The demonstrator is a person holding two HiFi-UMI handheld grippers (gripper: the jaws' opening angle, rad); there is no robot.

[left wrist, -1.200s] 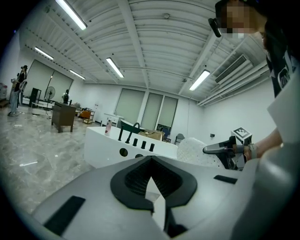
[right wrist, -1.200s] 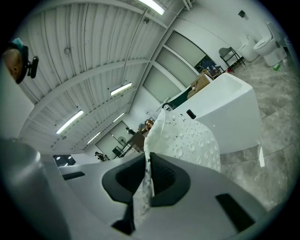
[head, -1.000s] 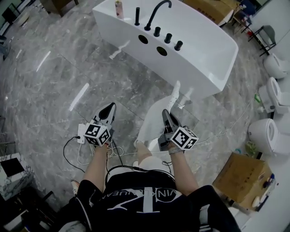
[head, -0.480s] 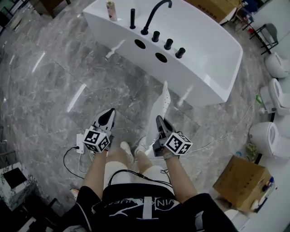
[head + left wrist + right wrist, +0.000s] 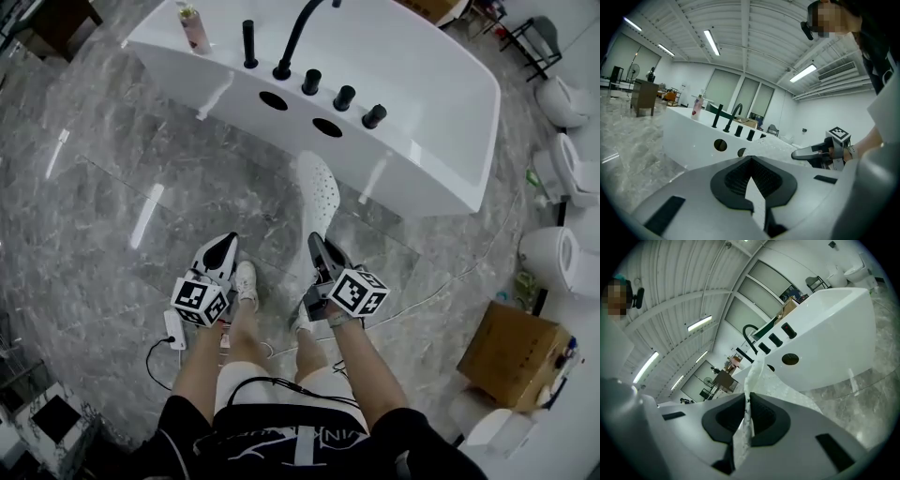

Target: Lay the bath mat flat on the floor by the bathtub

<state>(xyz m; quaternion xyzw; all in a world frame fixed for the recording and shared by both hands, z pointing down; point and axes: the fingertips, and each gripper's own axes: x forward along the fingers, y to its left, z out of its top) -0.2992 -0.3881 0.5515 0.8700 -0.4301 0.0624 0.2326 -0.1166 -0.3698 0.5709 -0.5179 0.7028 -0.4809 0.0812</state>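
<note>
We're looking down on a glossy grey marble floor, streaked with bright reflections. The white freestanding bathtub fills the top of the head view. A curved black faucet, three round black knobs and a pink bottle stand on its deck. Off to the right are white toilets and a brown cardboard box. A white power strip with cables lies near our left foot. From the left gripper view we get a white ribbed ceiling with long strip lights.

Over to the right gripper: its jaws are clamped on an edge of the white perforated bath mat. Its own view shows the sheet pinched between the dark pads. The mat isn't flat; it rises from the jaws and stretches toward the tub wall.

The left gripper hangs well apart from the mat, beside our white shoe. Its jaws are drawn together. A pale sliver sits in the slot behind the pads, and we can't tell what it is.
</note>
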